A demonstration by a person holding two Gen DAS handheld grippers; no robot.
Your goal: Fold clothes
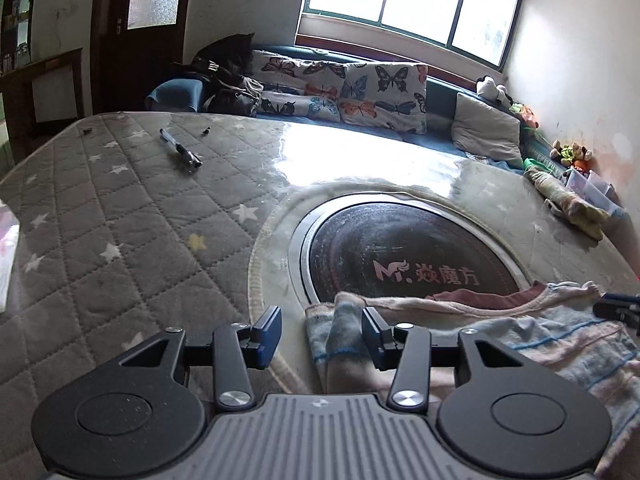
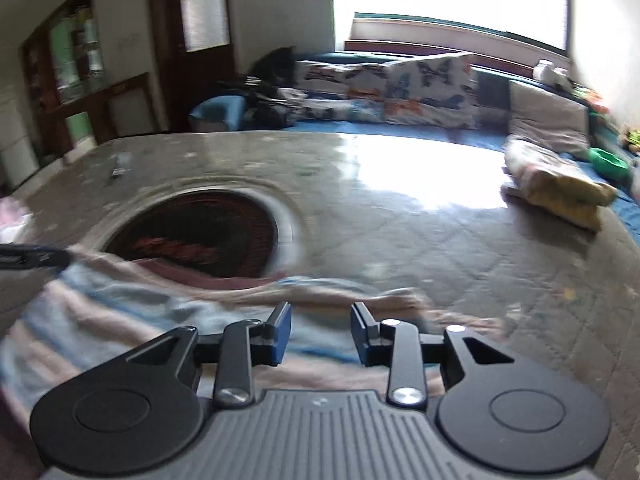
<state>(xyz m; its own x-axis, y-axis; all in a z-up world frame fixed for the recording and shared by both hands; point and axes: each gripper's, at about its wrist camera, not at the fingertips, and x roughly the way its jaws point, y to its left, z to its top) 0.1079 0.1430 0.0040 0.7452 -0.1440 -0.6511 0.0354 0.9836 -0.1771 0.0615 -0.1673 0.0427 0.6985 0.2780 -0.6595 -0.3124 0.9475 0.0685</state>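
Note:
A pastel striped garment (image 1: 532, 340) in pink, blue and cream lies on the table at the near edge, partly over the round dark cooktop (image 1: 408, 256). My left gripper (image 1: 322, 338) is open, its jaws either side of the garment's folded left corner. My right gripper (image 2: 320, 334) is open just above the garment's right part (image 2: 132, 312); that view is blurred. The right gripper's tip shows at the right edge of the left wrist view (image 1: 618, 308), and the left gripper's tip shows at the left of the right wrist view (image 2: 32, 258).
The table has a grey quilted star-print cover (image 1: 100, 220) under a glossy sheet. A pen (image 1: 180, 152) lies far left. A folded yellowish cloth pile (image 2: 560, 184) sits at the far right. Behind are a sofa with butterfly cushions (image 1: 360, 88) and a window.

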